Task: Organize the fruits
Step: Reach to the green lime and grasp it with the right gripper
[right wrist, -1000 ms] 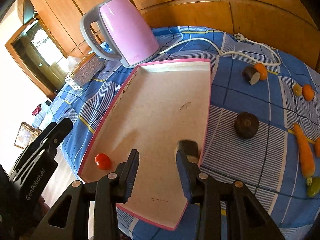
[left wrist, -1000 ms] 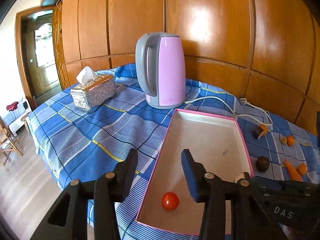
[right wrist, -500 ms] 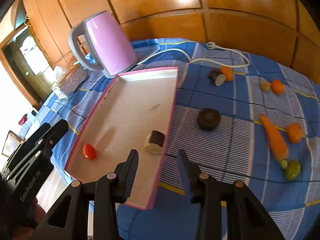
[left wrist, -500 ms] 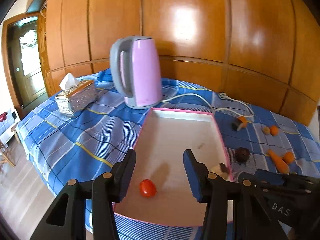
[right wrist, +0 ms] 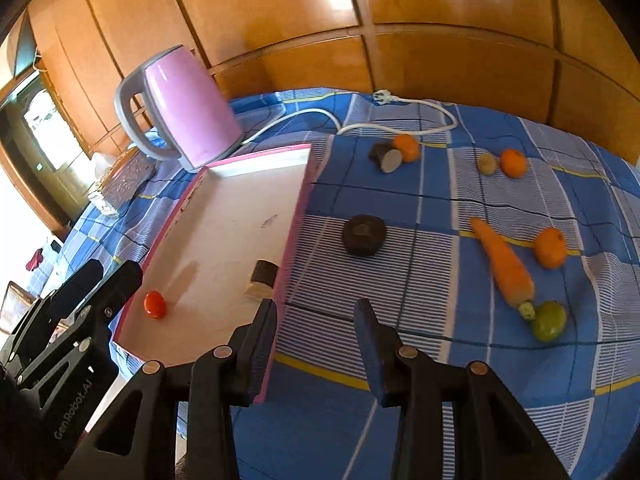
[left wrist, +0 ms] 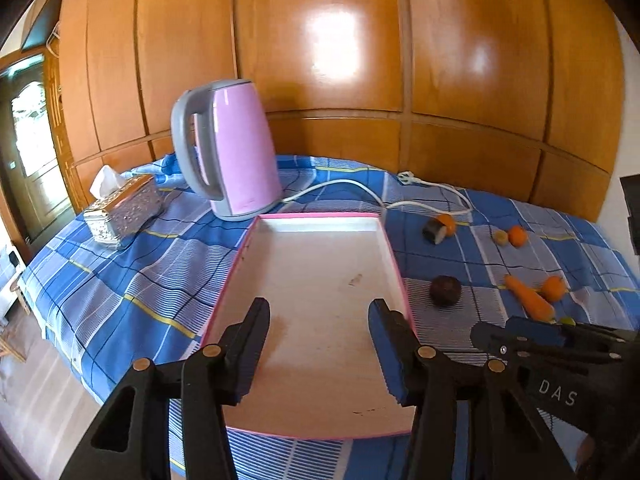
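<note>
A pink-rimmed white tray [left wrist: 394, 264] [right wrist: 298, 208] lies on the blue checked cloth. In the right wrist view it holds a red tomato [right wrist: 154, 304] and a dark cut piece [right wrist: 262, 278]. Right of the tray lie a dark round fruit [right wrist: 364, 235] [left wrist: 445, 290], a carrot [right wrist: 503, 262] [left wrist: 528, 297], several oranges, one [right wrist: 551, 242] beside the carrot, and a green fruit [right wrist: 549, 320]. My left gripper [left wrist: 318, 350] is open and empty above the tray's near end. My right gripper [right wrist: 316, 346] is open and empty over the tray's right rim.
A pink kettle [left wrist: 230, 148] [right wrist: 180, 108] stands behind the tray, its white cord [right wrist: 400, 120] trailing right. A silver tissue box [left wrist: 124, 208] sits at the left. A wooden panelled wall backs the table. The table edge drops to the floor at left.
Both grippers have pulled back and swung right. The tomato has left the left wrist view. The right wrist view now shows more of the fruits right of the tray.
</note>
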A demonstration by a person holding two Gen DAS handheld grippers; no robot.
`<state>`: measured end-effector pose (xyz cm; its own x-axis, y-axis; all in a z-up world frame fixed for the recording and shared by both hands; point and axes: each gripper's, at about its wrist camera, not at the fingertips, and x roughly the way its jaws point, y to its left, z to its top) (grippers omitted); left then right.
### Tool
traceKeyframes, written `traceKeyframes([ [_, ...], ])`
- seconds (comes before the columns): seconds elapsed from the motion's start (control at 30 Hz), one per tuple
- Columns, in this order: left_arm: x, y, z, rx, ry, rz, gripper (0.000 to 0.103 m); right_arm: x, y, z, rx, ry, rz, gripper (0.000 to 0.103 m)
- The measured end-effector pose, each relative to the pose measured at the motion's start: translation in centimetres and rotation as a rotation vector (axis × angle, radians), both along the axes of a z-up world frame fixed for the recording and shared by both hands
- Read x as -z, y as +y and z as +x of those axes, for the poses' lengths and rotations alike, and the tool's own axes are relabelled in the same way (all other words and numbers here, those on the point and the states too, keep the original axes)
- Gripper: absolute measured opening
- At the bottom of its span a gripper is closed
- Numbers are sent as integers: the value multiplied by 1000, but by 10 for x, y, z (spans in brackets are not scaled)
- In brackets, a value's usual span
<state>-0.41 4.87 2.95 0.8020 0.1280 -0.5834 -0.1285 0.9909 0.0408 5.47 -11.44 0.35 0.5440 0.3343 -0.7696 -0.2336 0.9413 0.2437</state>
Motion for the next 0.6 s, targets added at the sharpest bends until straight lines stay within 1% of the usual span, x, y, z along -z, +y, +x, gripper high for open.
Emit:
traceKeyframes([
  [0.2,3,-13,2,35,17,9,53,0,-18,-2,39,-1,4,40],
  [0.6,12,-37,9,101,54,19,53,7,-60,-6,140,2,-34,40],
])
